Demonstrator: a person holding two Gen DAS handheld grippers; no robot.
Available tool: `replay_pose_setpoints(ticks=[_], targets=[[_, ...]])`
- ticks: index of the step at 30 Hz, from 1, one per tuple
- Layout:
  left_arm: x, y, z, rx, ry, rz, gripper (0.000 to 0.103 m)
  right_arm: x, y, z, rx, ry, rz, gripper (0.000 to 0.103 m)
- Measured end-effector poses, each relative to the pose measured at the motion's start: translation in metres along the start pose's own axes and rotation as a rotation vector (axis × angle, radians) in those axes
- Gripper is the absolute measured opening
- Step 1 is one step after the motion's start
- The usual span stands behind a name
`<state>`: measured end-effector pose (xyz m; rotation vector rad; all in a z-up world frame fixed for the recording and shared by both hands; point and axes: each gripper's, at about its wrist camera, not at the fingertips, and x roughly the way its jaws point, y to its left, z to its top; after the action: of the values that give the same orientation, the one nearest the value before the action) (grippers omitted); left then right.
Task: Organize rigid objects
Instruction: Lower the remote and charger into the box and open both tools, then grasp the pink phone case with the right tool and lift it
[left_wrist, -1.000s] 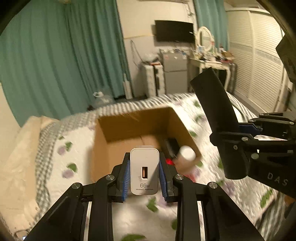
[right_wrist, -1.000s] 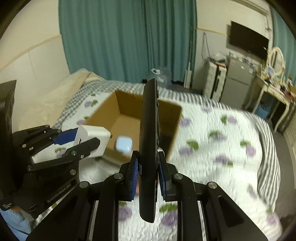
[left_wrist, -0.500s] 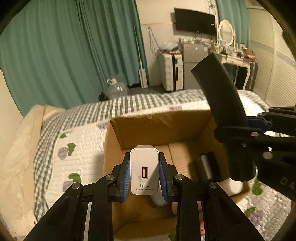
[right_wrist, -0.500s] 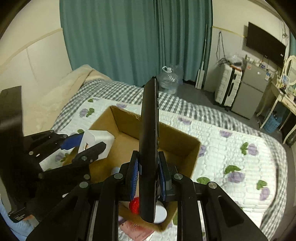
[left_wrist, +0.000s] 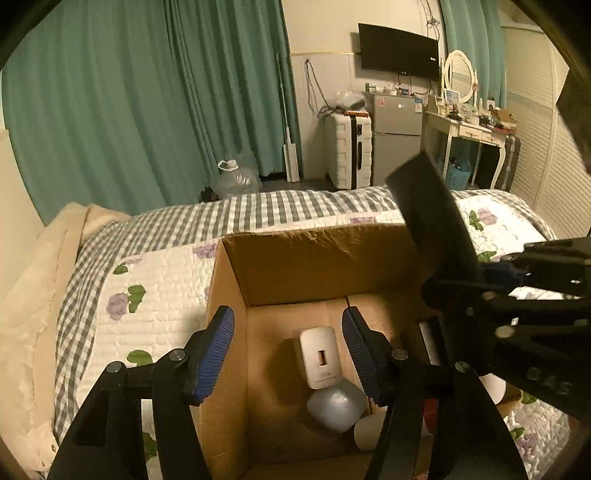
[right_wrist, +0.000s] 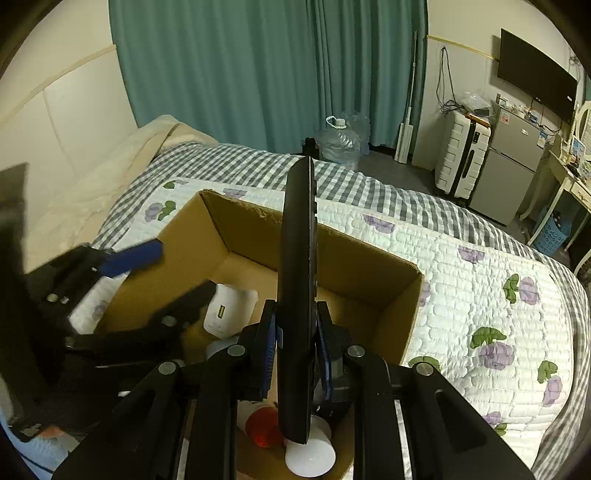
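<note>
An open cardboard box sits on the bed; it also shows in the right wrist view. My left gripper is open and empty above the box. The white charger lies inside the box below its fingers, resting on a pale grey rounded object; the charger also shows in the right wrist view. My right gripper is shut on a long black remote control, held upright over the box's right side; the remote also shows in the left wrist view.
The box also holds a white cylinder, a red item and a dark object. The bed has a floral quilt and a checked blanket. A suitcase, fridge and dressing table stand beyond.
My left gripper opened and the charger dropped into the box. Both grippers have moved closer over the box. The right gripper still holds the remote.
</note>
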<state>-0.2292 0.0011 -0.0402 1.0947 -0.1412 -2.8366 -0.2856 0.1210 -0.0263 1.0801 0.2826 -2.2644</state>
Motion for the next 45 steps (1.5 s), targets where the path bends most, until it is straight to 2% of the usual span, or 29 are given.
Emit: replay_pose_setpoints(ticks=[10,12,13,14,18,21,23,27,30,35,40,45], targets=[[-0.007,0.005,-0.004,-0.005,-0.019,0.043,0.064,0.030,-0.002,-0.008,0.029,0.049,0.024,0.020],[-0.012,0.006,-0.005,-0.009,-0.025,0.044,0.064,0.026,-0.004,-0.007,0.038,0.036,0.014,0.031],[-0.016,0.007,-0.005,-0.012,-0.029,0.044,0.064,0.019,-0.005,-0.006,0.044,0.018,0.001,0.048],[-0.020,0.008,-0.004,-0.017,-0.033,0.047,0.064,0.013,-0.006,-0.005,0.051,0.004,-0.004,0.055],[-0.046,0.011,-0.003,-0.040,-0.062,0.054,0.064,-0.027,-0.007,-0.004,0.072,-0.054,-0.044,0.055],[-0.070,0.011,-0.004,-0.046,-0.088,0.055,0.064,-0.059,-0.002,-0.010,0.067,-0.085,-0.087,0.061],[-0.090,0.011,-0.007,-0.052,-0.109,0.054,0.067,-0.085,0.002,-0.019,0.065,-0.107,-0.112,0.067],[-0.120,0.009,-0.017,-0.061,-0.131,0.051,0.068,-0.129,0.008,-0.040,0.066,-0.134,-0.149,0.068],[-0.133,0.008,-0.031,-0.066,-0.134,0.050,0.068,-0.145,0.010,-0.063,0.081,-0.132,-0.155,0.069],[-0.127,0.001,-0.059,-0.057,-0.097,0.052,0.069,-0.130,0.011,-0.103,0.108,-0.066,-0.150,0.069],[-0.094,-0.003,-0.093,-0.104,-0.009,0.026,0.069,-0.083,0.007,-0.135,0.152,0.041,-0.123,0.069],[-0.062,-0.011,-0.121,-0.103,0.076,0.044,0.069,-0.034,0.005,-0.151,0.181,0.131,-0.112,0.069]])
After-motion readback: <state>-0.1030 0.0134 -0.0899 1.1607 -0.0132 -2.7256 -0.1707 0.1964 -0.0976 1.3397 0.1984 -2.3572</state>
